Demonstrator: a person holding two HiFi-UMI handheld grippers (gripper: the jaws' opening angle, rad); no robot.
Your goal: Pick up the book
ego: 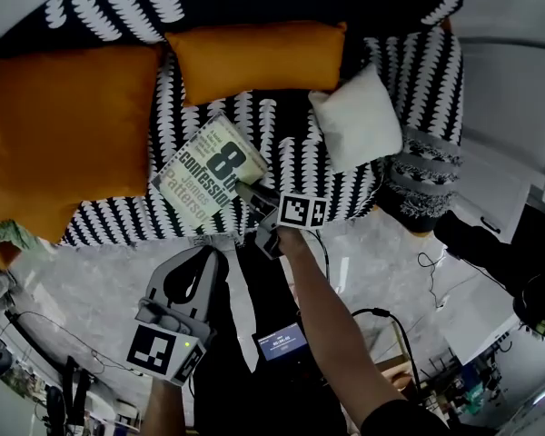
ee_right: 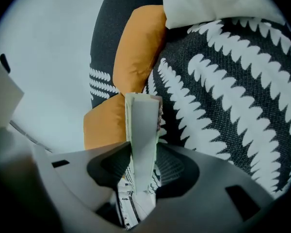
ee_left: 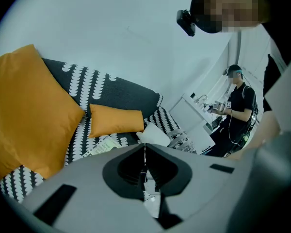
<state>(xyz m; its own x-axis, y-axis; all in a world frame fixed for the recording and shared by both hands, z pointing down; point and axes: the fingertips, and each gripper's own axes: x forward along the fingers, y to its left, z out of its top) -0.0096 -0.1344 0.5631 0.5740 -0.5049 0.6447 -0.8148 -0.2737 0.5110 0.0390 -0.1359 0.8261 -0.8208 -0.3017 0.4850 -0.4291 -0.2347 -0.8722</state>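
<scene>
A paperback book with a pale cover and large dark print sits tilted over the black-and-white patterned sofa. My right gripper is shut on its lower right corner. In the right gripper view the book stands on edge between the jaws, both pressing its sides. My left gripper hangs lower, over the marble floor, away from the book. Its jaws meet at a thin seam with nothing between them. The book shows small on the sofa in that view.
Two orange cushions and a white cushion lie on the sofa. A dark patterned pouf stands at the right. Cables and equipment cover the floor. Another person stands in the background by a white counter.
</scene>
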